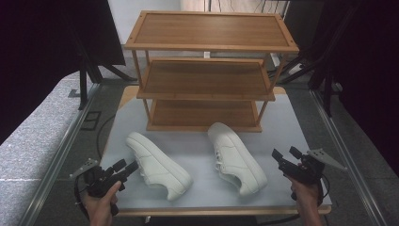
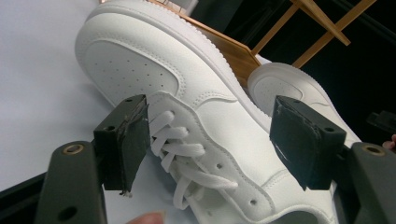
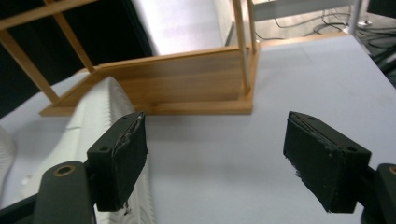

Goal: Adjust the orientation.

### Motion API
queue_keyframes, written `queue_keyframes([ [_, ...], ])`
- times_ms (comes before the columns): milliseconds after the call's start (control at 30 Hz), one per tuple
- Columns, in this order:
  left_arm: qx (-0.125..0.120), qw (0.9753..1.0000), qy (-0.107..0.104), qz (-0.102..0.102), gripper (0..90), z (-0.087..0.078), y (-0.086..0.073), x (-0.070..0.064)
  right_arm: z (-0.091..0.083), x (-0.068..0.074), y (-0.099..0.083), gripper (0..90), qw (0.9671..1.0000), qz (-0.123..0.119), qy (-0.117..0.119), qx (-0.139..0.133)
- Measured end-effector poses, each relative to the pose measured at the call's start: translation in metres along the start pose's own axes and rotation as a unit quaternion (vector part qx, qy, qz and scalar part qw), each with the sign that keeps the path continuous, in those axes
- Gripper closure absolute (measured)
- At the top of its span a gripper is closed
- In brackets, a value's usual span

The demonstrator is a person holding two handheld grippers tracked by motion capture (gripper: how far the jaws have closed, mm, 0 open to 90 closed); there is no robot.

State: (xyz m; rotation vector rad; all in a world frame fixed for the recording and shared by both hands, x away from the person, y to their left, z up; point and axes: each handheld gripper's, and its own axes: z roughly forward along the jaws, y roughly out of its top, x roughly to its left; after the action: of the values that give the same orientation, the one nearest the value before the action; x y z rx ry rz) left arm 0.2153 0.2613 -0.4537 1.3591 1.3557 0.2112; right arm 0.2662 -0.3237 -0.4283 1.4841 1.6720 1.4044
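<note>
in front of the rack (image 1: 207, 66), two open grippers flank two sneakers.

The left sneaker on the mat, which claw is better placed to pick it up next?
Left, probably. The left claw is open right beside the left sneaker, and its own view shows the laces between its jaws. The right claw is open too, but sits by the right sneaker.

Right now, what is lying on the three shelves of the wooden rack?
All three shelves of the wooden rack look bare. Upper boards hide the lower shelves' back parts. Both white shoes lie on the table.
</note>
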Motion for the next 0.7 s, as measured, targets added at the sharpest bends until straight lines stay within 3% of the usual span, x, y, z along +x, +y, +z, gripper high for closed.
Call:
queue_keyframes([
  [200, -0.001, 1.0000, 0.003, -0.006, 28.7, -0.002, -0.001, 0.002, 0.007, -0.001, -0.008, 24.8, 0.9993, 0.016, -0.023, 0.027],
  [467, 0.003, 0.9999, 0.008, -0.007, 29.3, -0.001, -0.003, 0.002, 0.014, 0.005, -0.014, 25.7, 0.9993, 0.010, 0.003, 0.035],
  [567, 0.001, 0.9998, 0.008, -0.018, 29.8, 0.003, -0.001, 0.003, 0.015, 0.005, -0.015, 26.7, 0.9992, 0.012, 0.006, 0.038],
  [700, -0.002, 0.9999, 0.011, -0.012, 30.9, 0.005, 0.002, 0.001, 0.014, 0.002, -0.015, 28.3, 0.9988, 0.011, 0.019, 0.043],
])
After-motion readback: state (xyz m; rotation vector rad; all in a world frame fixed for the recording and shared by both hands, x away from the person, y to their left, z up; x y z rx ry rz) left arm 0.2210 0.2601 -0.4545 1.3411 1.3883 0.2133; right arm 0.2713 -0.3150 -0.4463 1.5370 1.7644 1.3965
